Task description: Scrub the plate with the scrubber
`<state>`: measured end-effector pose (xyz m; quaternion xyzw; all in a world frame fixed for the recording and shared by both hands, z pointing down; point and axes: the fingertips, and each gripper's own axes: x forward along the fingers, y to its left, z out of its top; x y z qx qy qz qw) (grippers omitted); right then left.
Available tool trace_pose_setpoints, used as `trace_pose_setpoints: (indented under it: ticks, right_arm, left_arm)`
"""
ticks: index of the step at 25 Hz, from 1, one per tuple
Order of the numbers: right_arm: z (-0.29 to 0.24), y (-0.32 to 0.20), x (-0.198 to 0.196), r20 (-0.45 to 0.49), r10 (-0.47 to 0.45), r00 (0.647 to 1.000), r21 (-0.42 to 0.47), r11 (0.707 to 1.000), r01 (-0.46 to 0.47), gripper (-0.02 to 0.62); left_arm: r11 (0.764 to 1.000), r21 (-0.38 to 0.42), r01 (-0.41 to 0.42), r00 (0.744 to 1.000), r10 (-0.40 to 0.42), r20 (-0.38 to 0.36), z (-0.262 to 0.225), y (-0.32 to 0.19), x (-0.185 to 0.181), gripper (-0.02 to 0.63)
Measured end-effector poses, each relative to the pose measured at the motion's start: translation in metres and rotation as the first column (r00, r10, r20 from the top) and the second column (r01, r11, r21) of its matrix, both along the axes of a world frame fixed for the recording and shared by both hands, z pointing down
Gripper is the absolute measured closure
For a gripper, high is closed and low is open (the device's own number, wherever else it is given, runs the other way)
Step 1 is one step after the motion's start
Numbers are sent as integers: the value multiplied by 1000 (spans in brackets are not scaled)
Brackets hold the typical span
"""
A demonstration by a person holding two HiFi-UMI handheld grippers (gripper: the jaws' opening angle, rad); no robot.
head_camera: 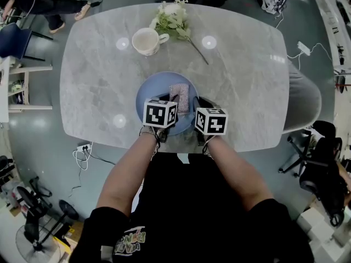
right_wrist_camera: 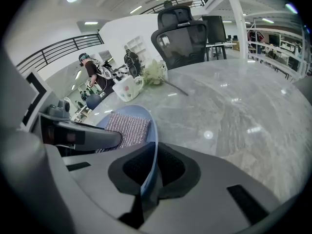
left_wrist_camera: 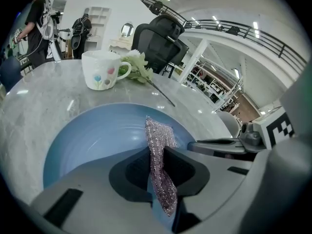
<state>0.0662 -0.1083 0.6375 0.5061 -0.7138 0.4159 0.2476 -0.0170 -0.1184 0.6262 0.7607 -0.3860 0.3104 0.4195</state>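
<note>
We grip the glittery pink scrubber (head_camera: 179,97) in our left claw (left_wrist_camera: 157,167) over the blue plate (head_camera: 155,89), its near rim clamped in our right claw (right_wrist_camera: 152,169), at the grey marble counter's (head_camera: 247,92) near edge; mug (head_camera: 146,40) and flowers (head_camera: 173,18) beyond.

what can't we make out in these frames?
- Head view: marker cubes hide the jaws of the left gripper and right gripper, and the plate's near rim.
- Left gripper view: can't tell whether the scrubber presses on the plate.
- Right gripper view: left gripper hides part of scrubber.
</note>
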Motion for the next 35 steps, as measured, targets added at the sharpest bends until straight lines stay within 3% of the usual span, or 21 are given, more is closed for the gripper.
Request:
trace_pose_setpoints:
  ticks: [9,21,35]
  right_arm:
    - [0,0,1,1,8,1000,2,1000,-8,566]
    - [0,0,0,1,12,1000,6,1000,-12,566]
    - [0,1,1,-4,16,1000,4,1000,-15,566]
  left_arm:
    - [1000,11,7,998,-8,64,8,-6,-22,520]
    - [994,18,103,987,-105,122,5,-15,-82,523]
    - [997,78,-2,938,-25,344,1,-11,-121,523]
